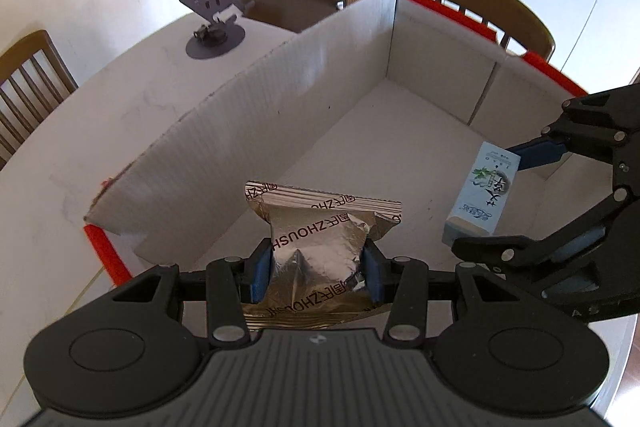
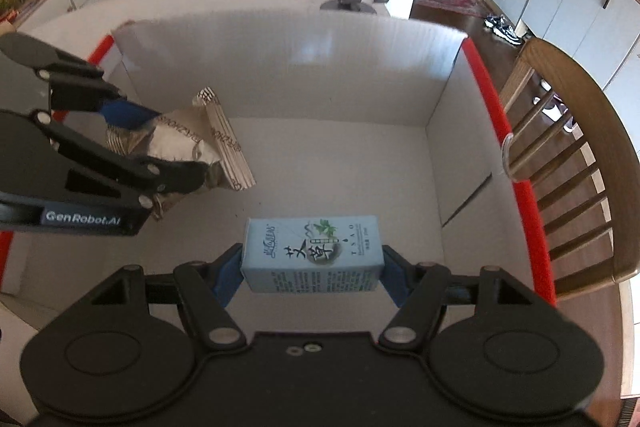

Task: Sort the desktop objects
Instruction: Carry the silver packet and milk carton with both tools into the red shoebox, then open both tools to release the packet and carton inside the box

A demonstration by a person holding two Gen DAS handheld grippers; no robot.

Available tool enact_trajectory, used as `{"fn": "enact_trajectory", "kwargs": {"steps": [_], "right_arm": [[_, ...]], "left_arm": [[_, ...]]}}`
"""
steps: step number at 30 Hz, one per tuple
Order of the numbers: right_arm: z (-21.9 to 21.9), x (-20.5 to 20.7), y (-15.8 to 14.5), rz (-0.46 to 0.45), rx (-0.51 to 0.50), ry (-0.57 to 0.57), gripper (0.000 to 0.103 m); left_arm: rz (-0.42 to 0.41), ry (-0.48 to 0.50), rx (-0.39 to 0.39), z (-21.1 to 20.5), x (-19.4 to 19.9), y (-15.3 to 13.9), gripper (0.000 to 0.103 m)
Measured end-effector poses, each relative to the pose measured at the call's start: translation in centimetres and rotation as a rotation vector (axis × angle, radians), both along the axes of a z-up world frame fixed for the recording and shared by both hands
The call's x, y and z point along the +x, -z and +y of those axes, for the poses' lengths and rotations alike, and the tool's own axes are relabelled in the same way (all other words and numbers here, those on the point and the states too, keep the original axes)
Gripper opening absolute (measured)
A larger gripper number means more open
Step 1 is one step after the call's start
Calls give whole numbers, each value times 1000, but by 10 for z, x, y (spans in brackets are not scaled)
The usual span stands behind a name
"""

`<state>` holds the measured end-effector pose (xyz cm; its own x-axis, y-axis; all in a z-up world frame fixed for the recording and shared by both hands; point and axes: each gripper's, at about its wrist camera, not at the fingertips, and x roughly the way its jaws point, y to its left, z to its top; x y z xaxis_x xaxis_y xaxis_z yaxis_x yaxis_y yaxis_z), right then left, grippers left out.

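Observation:
My left gripper (image 1: 318, 273) is shut on a gold foil snack packet (image 1: 320, 239), its blue pads pinching the packet's sides over the near end of a white cardboard box with red edges (image 1: 280, 99). My right gripper (image 2: 312, 271) is shut on a pale blue carton with green leaf print (image 2: 312, 253), held lengthwise between its blue pads above the box floor. In the right wrist view the left gripper (image 2: 132, 143) and foil packet (image 2: 188, 143) show at left inside the box. In the left wrist view the right gripper (image 1: 516, 195) holds the carton (image 1: 482, 193) at right.
The box (image 2: 440, 99) stands on a pale table (image 1: 80, 131). A dark metal phone stand (image 1: 214, 23) sits beyond the box. Wooden chairs (image 2: 568, 155) surround the table. Cabinets and shoes lie farther off.

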<state>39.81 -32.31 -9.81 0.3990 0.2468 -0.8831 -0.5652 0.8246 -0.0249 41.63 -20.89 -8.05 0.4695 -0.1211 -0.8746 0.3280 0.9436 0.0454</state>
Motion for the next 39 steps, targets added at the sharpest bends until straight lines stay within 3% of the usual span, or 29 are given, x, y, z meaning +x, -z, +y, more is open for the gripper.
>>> {"fn": "enact_trajectory", "kwargs": {"steps": [13,22,28,31,39], "right_arm": [[5,5,17,60,-34,-7,70],[14,18,17,87,-44,-3,70],[16,21,15,82,-42,-10,75],[16,23,14,76,-31,-13,79],[9,24,2,61,4,-18,80]], "left_arm": [[66,19,10,-4,9,13,45],[136,40,60,-11,18,20,45],[135,35,41,-9,15,18,47],[121,38,28,-7,13,14,58],[79,41,-18,-3,2,-6,59]]}}
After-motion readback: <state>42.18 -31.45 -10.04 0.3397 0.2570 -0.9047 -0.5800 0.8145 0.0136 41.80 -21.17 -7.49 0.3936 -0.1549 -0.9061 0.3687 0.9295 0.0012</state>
